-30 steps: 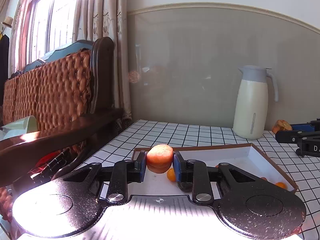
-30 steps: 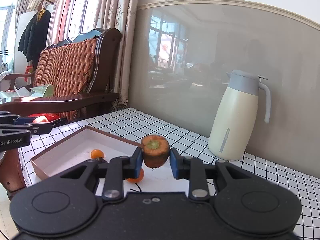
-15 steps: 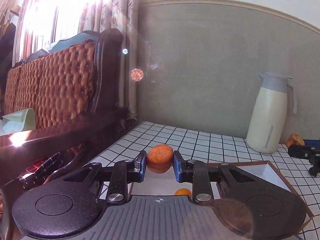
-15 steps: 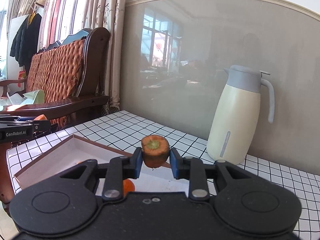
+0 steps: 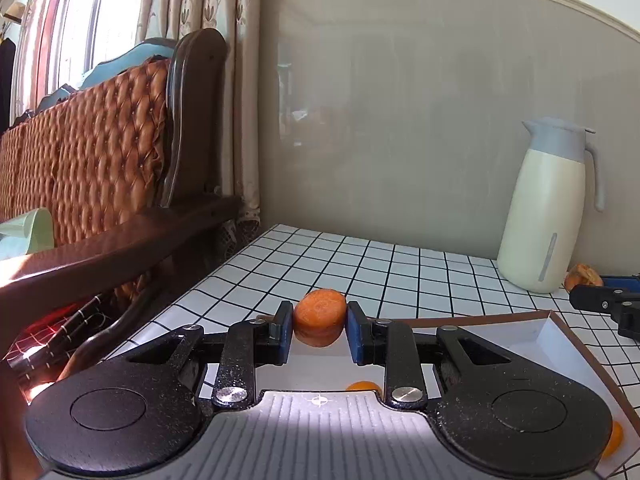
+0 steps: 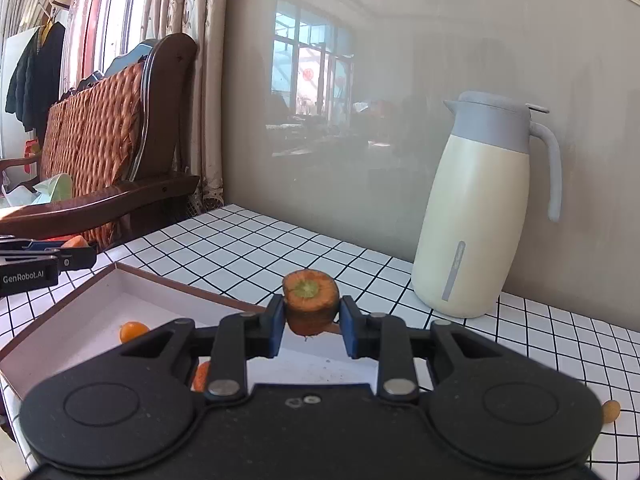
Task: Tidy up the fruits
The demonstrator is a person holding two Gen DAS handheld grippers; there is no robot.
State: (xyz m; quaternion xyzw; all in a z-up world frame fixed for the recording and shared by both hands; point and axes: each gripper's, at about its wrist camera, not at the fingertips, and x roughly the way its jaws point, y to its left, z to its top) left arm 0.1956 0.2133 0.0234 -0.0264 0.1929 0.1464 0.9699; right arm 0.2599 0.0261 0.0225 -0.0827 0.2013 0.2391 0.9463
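Sunny living room vibe: checkered white desk (image 5: 360, 264) pushed up against a grey glossy wall, with a quilted brown wooden sofa (image 5: 100, 152) off the left edge and curtains (image 5: 224, 60) behind it. Cream thermos jug (image 6: 476, 208) with a grey lid stands near the back edge of the desk.

Left tool (image 5: 319, 326) is clamped tight on a chunk of carrot (image 5: 320, 316), cut face up, blue pads pressing both sides. It hangs above the near-left part of the shallow brown-rimmed box (image 5: 560, 322) with the white inside. One small orange fruit (image 5: 362, 385) lies in the box right under that tool, half hidden by it, and another (image 5: 614, 438) peeks out at the box's right edge.

Right tool (image 6: 312, 316) is likewise closed on a carrot top piece (image 6: 310, 300), the greenish stem scar facing up. It's held over the far-right side of the same box (image 6: 60, 308). From this side you can see a small orange fruit (image 6: 133, 330) on the box floor toward the left, one more partly hidden behind the tool's linkage, and a tiny one (image 6: 611, 411) sitting on the desk outside the box, off to the right.

Each tool shows up at the edge of the other's view, both carrying their carrot bits.
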